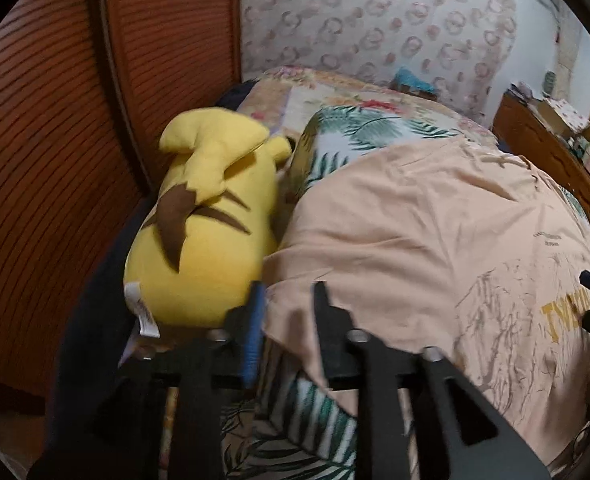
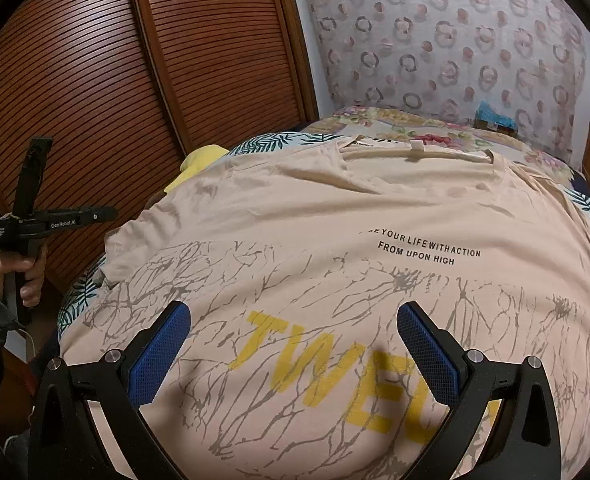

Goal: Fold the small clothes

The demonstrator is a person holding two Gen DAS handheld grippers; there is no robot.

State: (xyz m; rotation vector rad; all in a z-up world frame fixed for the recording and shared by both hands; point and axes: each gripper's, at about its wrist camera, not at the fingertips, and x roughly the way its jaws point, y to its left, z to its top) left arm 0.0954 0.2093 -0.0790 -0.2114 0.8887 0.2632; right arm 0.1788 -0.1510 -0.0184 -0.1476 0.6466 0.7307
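A peach T-shirt (image 1: 415, 240) (image 2: 335, 208) lies spread face up on the bed, with a yellow print, black lettering and its collar at the far end. In the left wrist view my left gripper (image 1: 289, 304) hangs over the shirt's left edge beside the plush toy. Its jaws stand a little apart. The shirt's hem lies in the gap, and the pads do not press on it. My right gripper (image 2: 293, 308) is wide open just above the yellow print, with its blue pads (image 2: 163, 356) clear of the cloth. A hand (image 2: 27, 268) holds the left gripper's handle at the left.
A yellow plush toy (image 1: 207, 220) (image 2: 203, 160) lies against the shirt's left side. Louvred wooden wardrobe doors (image 1: 55, 140) (image 2: 95, 80) stand close on the left. Leaf-print bedding (image 1: 355, 132) and a floral quilt (image 2: 415, 124) lie beyond. A wooden dresser (image 1: 543, 140) stands at the right.
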